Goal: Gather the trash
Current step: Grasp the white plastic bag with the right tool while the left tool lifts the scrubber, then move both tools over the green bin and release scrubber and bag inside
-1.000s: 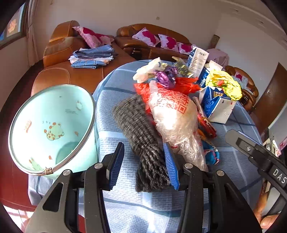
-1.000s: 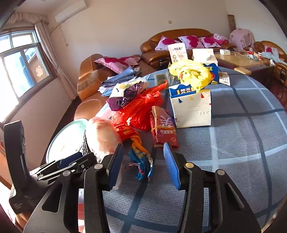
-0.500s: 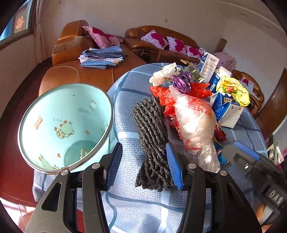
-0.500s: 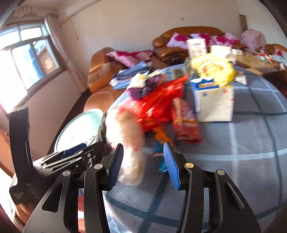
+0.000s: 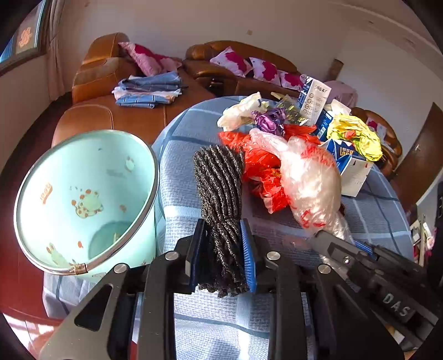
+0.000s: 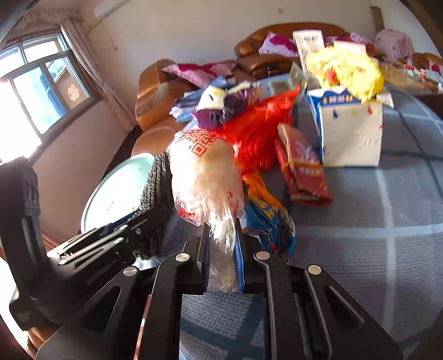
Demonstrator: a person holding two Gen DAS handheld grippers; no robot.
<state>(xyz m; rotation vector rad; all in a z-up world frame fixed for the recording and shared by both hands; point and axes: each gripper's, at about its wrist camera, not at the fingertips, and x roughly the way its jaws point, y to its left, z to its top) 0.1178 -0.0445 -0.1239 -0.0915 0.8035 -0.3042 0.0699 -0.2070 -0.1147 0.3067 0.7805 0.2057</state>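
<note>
White walls (image 6: 193, 25) all around. Brown leather sofas (image 5: 110, 110) with pink pillows (image 5: 235, 59) and folded blue clothes (image 5: 149, 88). Big window (image 6: 41, 91) with a curtain (image 6: 91, 61), bright sun coming in. Dark floor (image 5: 16, 133).

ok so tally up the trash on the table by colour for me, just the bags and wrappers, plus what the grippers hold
Black mesh bundle, in left gripper: 1
Clear bag with red print, in right gripper: 1
Red bag: 1
Yellow bag: 1
Purple wrapper: 1
White bag: 1
Total: 6
</note>
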